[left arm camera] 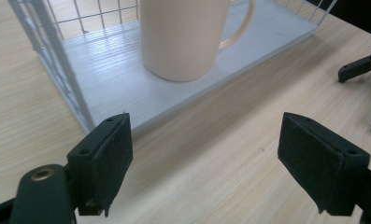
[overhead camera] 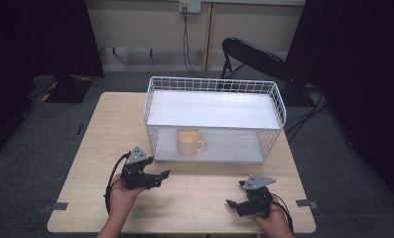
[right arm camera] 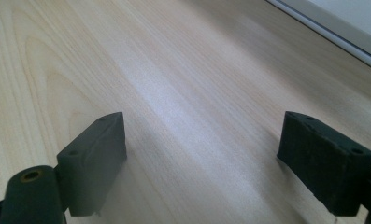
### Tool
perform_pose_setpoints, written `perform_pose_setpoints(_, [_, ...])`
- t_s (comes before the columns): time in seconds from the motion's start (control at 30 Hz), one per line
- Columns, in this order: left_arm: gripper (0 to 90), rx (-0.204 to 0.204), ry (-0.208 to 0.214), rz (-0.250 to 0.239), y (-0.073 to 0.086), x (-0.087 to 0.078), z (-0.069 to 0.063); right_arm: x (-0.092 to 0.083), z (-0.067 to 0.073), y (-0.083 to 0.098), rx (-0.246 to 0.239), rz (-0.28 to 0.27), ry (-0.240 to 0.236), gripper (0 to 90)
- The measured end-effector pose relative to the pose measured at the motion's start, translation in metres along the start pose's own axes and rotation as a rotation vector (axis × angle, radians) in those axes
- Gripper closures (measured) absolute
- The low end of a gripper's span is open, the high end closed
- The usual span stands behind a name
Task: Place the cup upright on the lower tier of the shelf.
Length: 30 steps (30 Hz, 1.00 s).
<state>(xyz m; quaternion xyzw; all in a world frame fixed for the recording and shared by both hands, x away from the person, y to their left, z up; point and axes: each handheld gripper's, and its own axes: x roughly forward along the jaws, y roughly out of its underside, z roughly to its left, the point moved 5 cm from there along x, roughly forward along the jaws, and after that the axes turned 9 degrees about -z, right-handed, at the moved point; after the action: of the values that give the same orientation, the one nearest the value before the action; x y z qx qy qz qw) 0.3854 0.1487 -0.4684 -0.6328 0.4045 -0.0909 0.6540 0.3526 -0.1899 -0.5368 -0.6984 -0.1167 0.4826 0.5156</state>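
Two hand-held grippers over a pale wooden table (overhead camera: 100, 134), each gripped from below by a hand entering at the near edge. Left gripper (overhead camera: 164, 174) held above the near-left part of the tabletop, pointed right and slightly toward the rack, jaws spread wide with nothing between them; in the left gripper view, its black pads (left arm camera: 110, 154) framed bare wood, aimed at the rack's near corner. Right gripper (overhead camera: 235, 194) held low near the right front edge, pointed left, jaws likewise spread and empty; pads (right arm camera: 96, 156) over plain wood grain in the right gripper view.

Grey carpet around the table, beige wall behind with a socket (overhead camera: 190, 5) and a dangling cable, dark curtains at both sides. Black folding chair (overhead camera: 251, 57) beyond the table's far right corner.

White wire rack (overhead camera: 214, 116) standing at the table's far middle, open at the front, with a white upper shelf and a white base board. Cream mug (overhead camera: 189, 142) upright on the base board under the shelf, toward the left, handle turned right, just behind the front edge. Tips of the right gripper seen at the right edge of the left gripper view, well apart from the mug.
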Motion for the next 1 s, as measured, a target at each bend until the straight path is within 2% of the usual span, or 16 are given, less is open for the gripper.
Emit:
perform_pose_setpoints(0.4, [18.3,0.007,-0.026,0.003,0.007,-0.021,0.016,0.0,0.0,0.0,0.0,0.0,0.0,14.3])
perform_pose_setpoints(1.0, [18.0,-0.019,-0.039,0.006,0.021,-0.04,0.027,0.0,0.0,0.0,-0.001,0.001,-0.003,14.3])
